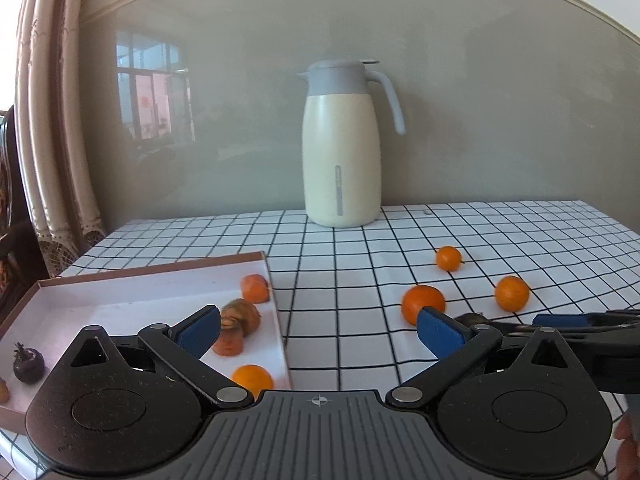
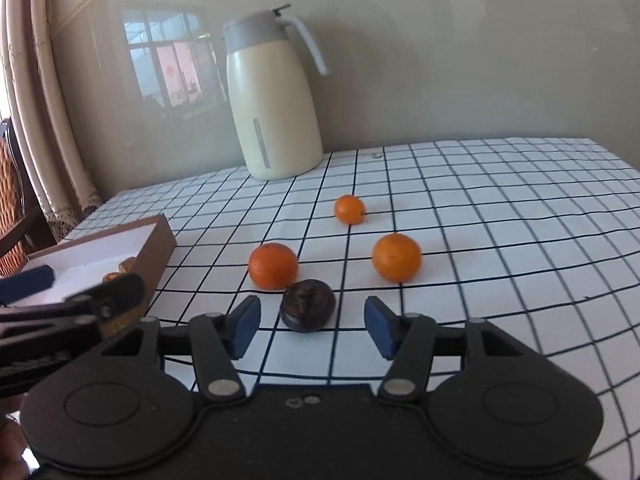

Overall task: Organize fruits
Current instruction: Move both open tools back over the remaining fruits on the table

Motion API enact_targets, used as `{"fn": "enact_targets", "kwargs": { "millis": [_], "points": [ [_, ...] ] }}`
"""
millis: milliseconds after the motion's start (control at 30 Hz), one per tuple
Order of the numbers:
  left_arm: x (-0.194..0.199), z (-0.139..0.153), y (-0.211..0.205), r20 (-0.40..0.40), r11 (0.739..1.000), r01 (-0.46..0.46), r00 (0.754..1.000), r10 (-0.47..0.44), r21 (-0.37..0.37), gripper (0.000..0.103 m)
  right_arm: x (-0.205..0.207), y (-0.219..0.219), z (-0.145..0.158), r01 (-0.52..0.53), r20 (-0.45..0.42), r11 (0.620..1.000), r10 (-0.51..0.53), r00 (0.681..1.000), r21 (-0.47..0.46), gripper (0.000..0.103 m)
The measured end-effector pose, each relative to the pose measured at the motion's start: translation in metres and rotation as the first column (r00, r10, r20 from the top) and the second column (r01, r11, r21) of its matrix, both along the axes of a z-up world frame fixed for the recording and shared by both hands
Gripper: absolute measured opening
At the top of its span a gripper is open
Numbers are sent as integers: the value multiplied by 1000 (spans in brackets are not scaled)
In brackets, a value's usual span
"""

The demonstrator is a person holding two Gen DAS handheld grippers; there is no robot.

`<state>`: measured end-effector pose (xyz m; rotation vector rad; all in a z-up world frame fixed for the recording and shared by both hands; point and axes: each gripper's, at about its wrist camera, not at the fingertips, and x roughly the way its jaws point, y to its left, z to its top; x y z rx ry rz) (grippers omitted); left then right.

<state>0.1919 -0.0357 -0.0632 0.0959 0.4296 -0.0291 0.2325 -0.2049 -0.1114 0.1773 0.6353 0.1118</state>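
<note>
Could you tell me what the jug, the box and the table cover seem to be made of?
The jug looks like cream-coated metal or plastic, smooth with a soft sheen, under a matte grey, plastic-looking lid; which one, the look leaves open. The box seems cardboard: thin brown walls, flat matte pale lining. The table cover looks like cloth or thin vinyl; its grid lines ripple over soft wrinkles.

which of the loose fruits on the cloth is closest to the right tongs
The dark purple fruit, lying between the open right tongs. The three oranges lie farther back.
</note>
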Motion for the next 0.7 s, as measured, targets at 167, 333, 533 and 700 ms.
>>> {"fn": "enact_targets", "kwargs": {
  "millis": [167,333,533,700],
  "points": [
    [3,1,10,3,1000,-13,1000,13,-12,103,18,9,-10,7,-33,1000,-8,999,-28,47],
    [5,2,13,9,1000,-17,1000,17,-19,103,27,13,-14,-3,-51,999,1,999,-34,43],
    [12,0,8,9,1000,2,1000,-2,-21,103,22,3,-6,26,-15,999,-27,1000,-26,44],
    [25,-6,-14,-1,999,42,999,-42,-12,103,21,-16,-2,70,-1,997,-70,998,-25,44]
  ]
}}
